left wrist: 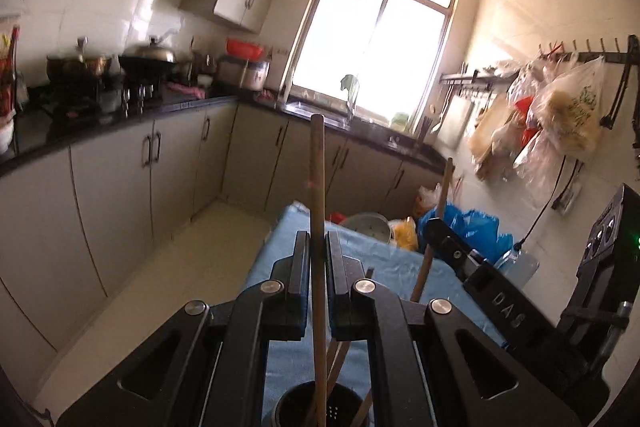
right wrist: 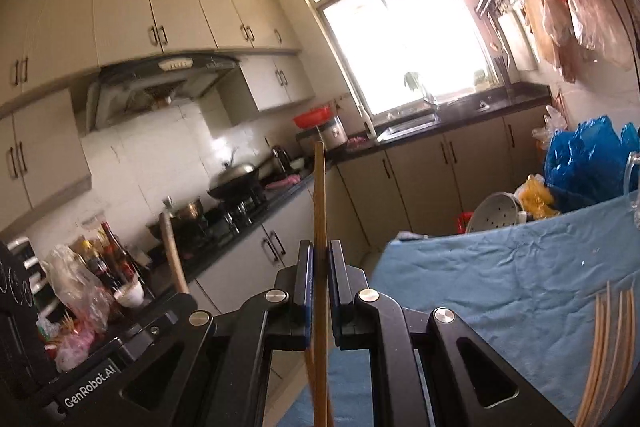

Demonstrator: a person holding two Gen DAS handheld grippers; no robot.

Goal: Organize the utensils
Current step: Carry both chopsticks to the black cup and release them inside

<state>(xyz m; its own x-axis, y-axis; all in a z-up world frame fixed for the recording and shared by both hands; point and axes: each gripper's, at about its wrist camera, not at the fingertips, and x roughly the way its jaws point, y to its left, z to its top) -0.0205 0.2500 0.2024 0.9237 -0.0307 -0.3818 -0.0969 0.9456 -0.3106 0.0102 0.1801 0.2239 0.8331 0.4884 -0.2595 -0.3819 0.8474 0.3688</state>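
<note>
My left gripper (left wrist: 319, 247) is shut on a wooden chopstick (left wrist: 317, 179) that stands upright, its lower end inside a dark round utensil holder (left wrist: 320, 407) on the blue cloth (left wrist: 384, 267). More chopsticks lean in the holder. My right gripper (right wrist: 320, 259) is shut on another upright wooden chopstick (right wrist: 320, 203). In the left wrist view the right gripper (left wrist: 460, 251) stands to the right, holding its chopstick (left wrist: 436, 227). In the right wrist view the left gripper's body (right wrist: 132, 347) shows at lower left. Several pale chopsticks (right wrist: 612, 339) lie on the cloth (right wrist: 500, 287) at the right.
Cabinets and a dark counter (left wrist: 120, 115) with a stove, pots and a wok (left wrist: 148, 63) run along the left. A sink sits under the bright window (left wrist: 376, 47). Blue bags (right wrist: 584, 159) and a metal steamer pan (right wrist: 496, 215) lie beyond the table. Bags hang on the right wall (left wrist: 560, 115).
</note>
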